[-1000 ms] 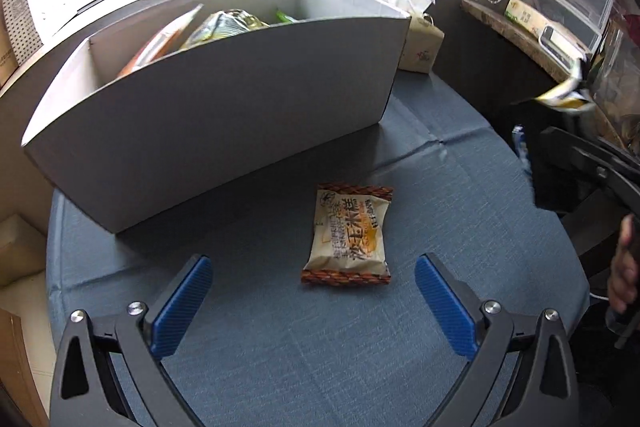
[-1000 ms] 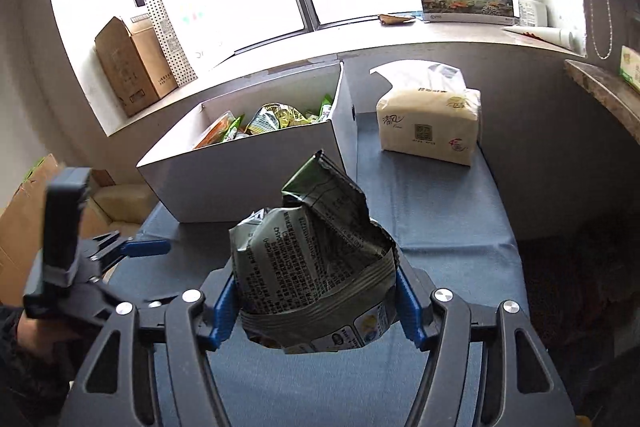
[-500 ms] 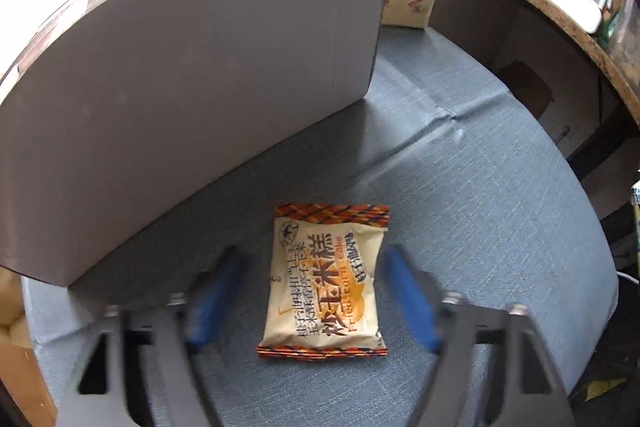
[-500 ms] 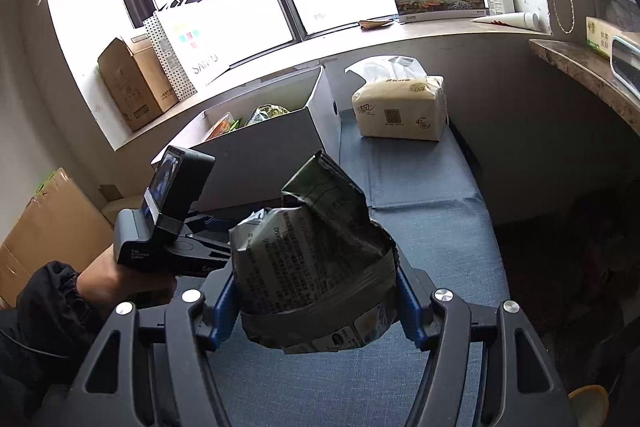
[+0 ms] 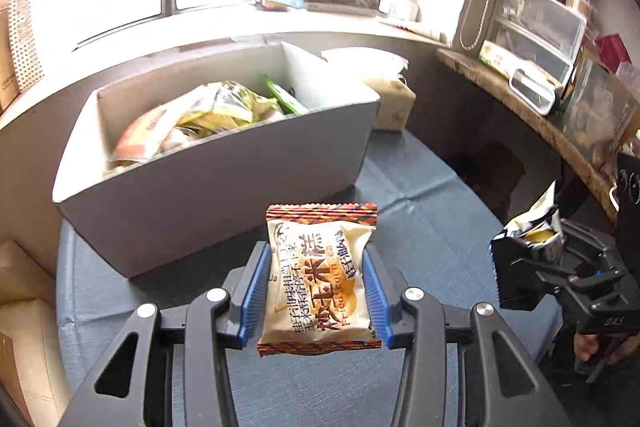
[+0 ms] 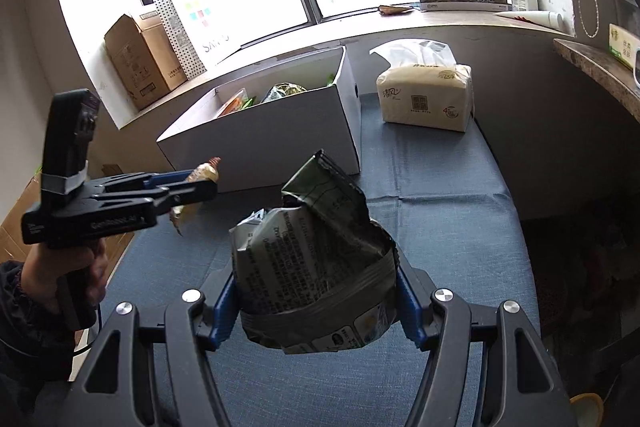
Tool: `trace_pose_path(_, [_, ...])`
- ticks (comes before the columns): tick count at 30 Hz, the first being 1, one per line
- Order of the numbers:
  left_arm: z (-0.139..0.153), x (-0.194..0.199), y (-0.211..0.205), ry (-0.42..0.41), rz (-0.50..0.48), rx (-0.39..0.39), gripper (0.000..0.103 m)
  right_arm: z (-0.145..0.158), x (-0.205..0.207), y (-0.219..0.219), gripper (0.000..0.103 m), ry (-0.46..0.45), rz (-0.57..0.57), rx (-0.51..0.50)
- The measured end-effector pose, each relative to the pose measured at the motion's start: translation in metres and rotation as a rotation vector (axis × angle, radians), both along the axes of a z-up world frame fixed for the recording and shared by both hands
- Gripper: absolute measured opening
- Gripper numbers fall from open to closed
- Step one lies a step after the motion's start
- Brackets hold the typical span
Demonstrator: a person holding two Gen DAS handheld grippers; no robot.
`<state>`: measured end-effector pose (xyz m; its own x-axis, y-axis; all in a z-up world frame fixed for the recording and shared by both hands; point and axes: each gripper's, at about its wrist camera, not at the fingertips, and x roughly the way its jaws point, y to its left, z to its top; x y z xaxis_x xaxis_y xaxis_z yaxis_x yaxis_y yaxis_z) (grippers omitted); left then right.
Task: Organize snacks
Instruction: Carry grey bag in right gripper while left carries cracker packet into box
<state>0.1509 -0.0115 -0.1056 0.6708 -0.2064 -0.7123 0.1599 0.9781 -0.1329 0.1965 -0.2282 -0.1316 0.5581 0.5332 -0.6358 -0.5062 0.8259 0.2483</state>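
My left gripper [image 5: 316, 291] is shut on a beige and orange corn cake packet [image 5: 320, 275] and holds it above the blue table, in front of the white cardboard box [image 5: 224, 179] that holds several snack bags [image 5: 208, 111]. My right gripper [image 6: 316, 303] is shut on a crumpled dark green snack bag [image 6: 312, 259], held above the table. The right gripper with its bag also shows at the right of the left wrist view [image 5: 532, 247]. The left gripper with its packet shows at the left of the right wrist view [image 6: 196, 183]. The box [image 6: 272, 143] stands beyond it.
A tissue pack [image 6: 428, 99] stands right of the box. The blue cloth table [image 6: 432, 187] ends at its right edge with a drop to the floor. A windowsill [image 6: 440, 19] holds cardboard boxes and a paper bag. A shelf [image 5: 532, 115] with plastic drawers runs along the right.
My left gripper closed on the corn cake packet and lifted it off the table. My right gripper kept hold of the green bag and stayed roughly in place.
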Motion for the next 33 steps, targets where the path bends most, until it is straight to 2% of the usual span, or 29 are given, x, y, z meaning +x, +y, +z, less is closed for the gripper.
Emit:
trace_pose_path(5, [0.047, -0.010, 0.042, -0.138, 0.097, -0.054, 0.049, 0.021, 0.017, 0.028, 0.070, -0.039, 0.033, 0.008])
trace_pose_path(7, [0.062, -0.009, 0.057, -0.169, 0.119, -0.063, 0.049, 0.032, 0.026, 0.041, 0.070, -0.057, 0.045, 0.014])
trace_pose_path(12, [0.092, 0.023, 0.085, -0.232, 0.142, -0.127, 0.049, 0.066, 0.057, 0.078, 0.070, -0.133, 0.056, 0.025])
trace_pose_path(17, [0.102, 0.079, 0.095, -0.202, 0.172, -0.136, 0.049, 0.083, 0.096, 0.113, 0.070, -0.152, 0.076, 0.054])
trace_pose_path(20, [0.095, 0.108, 0.095, -0.161, 0.188, -0.130, 0.049, 0.086, 0.128, 0.131, 0.070, -0.120, 0.061, 0.044])
trace_pose_path(26, [0.079, 0.149, 0.102, -0.074, 0.221, -0.109, 0.051, 0.082, 0.176, 0.160, 0.070, -0.096, 0.018, -0.083])
trace_pose_path(28, [0.076, 0.160, 0.103, -0.052, 0.226, -0.079, 0.056, 0.077, 0.192, 0.165, 0.074, -0.068, 0.021, -0.102])
trace_pose_path(29, [0.074, 0.163, 0.104, -0.044, 0.239, -0.060, 0.070, 0.075, 0.198, 0.167, 0.077, -0.060, 0.008, -0.118])
trace_pose_path(30, [0.073, 0.165, 0.106, -0.039, 0.261, -0.045, 0.083, 0.074, 0.204, 0.167, 0.089, -0.064, -0.030, -0.141])
trace_pose_path(31, [0.072, 0.165, 0.110, -0.045, 0.287, -0.047, 0.102, 0.073, 0.207, 0.166, 0.101, -0.069, -0.039, -0.138])
trace_pose_path(33, [0.068, 0.163, 0.118, -0.045, 0.311, -0.085, 0.103, 0.069, 0.210, 0.167, 0.103, -0.060, -0.021, -0.141])
